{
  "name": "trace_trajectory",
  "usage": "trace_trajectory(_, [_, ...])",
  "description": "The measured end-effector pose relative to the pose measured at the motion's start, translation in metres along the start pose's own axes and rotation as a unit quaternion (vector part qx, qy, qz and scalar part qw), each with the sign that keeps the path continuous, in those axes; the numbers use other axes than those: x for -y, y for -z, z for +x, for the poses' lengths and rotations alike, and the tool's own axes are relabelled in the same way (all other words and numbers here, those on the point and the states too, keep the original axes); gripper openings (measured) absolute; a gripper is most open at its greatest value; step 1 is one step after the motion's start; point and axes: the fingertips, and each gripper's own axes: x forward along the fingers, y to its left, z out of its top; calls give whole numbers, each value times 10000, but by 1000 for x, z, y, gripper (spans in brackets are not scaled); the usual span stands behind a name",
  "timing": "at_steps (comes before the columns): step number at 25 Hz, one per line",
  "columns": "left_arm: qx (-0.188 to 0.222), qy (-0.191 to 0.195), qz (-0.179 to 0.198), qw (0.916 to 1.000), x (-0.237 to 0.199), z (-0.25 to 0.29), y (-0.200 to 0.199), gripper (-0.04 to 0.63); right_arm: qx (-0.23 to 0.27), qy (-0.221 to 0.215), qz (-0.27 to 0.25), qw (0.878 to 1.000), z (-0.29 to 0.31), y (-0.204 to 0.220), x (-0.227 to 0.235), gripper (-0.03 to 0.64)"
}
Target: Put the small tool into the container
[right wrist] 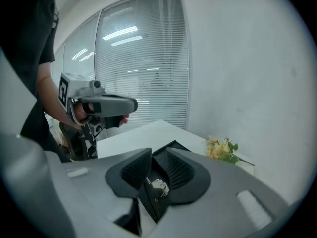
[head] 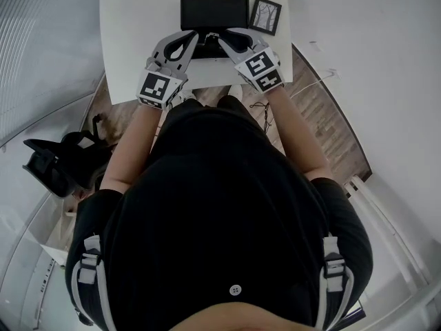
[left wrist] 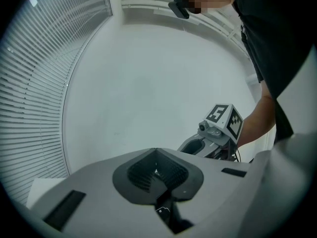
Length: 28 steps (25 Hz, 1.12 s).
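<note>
- The white table (head: 131, 40) bears a black container (head: 213, 2), a dark-framed picture (head: 265, 15) just to its right, and yellow flowers (right wrist: 222, 149) at the far edge.
- Slatted blinds (right wrist: 143, 58) cover the window behind the table, and wood-plank floor (head: 324, 123) shows at the person's right.
- Both grippers hang over the container's near edge with their tips close together, and they cover that edge in the head view.
- The small tool (head: 210, 36) appears only as a tiny dark-and-light speck between the two tips, at the container's near rim. It is too small to make out its shape.
- The left gripper (left wrist: 156, 155) has its ribbed pads pressed together with nothing between them, and it faces a bare wall.
- The right gripper (right wrist: 154, 155) has its jaws a narrow way apart. A small silvery piece (right wrist: 158, 186) sits low in the gap. I cannot tell whether it is the tool or whether the pads touch it.
- The person's black shirt (head: 220, 205) fills the lower head view and hides the table's near side.
- The container is a shallow matte rectangle. The gripper bodies are smooth grey plastic with dark ridged pads.
</note>
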Motion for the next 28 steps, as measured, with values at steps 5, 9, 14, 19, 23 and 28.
trace_trajectory(5, [-74,-21,30,10000,-2,-8,-3,9,635,-38,132,9979,-20,-36,-9,98])
trace_trajectory(9, [-114,-9,81,9999,9,-5,-13,9,1079,-39,176,9940,-45,-53,-7,79])
trace_trajectory(14, [72,101,133,9998,28,-4,-35,8,1586,-20,123,9873,-77,-75,-10,63])
trace_trajectory(19, [175,119,121,9997,35,-7,-51,9,2022,-62,101,9793,-98,-95,-17,41])
trace_trajectory(23, [208,179,210,9994,41,-5,-69,9,2331,-49,34,9724,-110,-108,-18,12])
trace_trajectory(28, [454,311,242,9982,50,-3,-85,8,2566,8,-65,9665,-122,-119,-18,11])
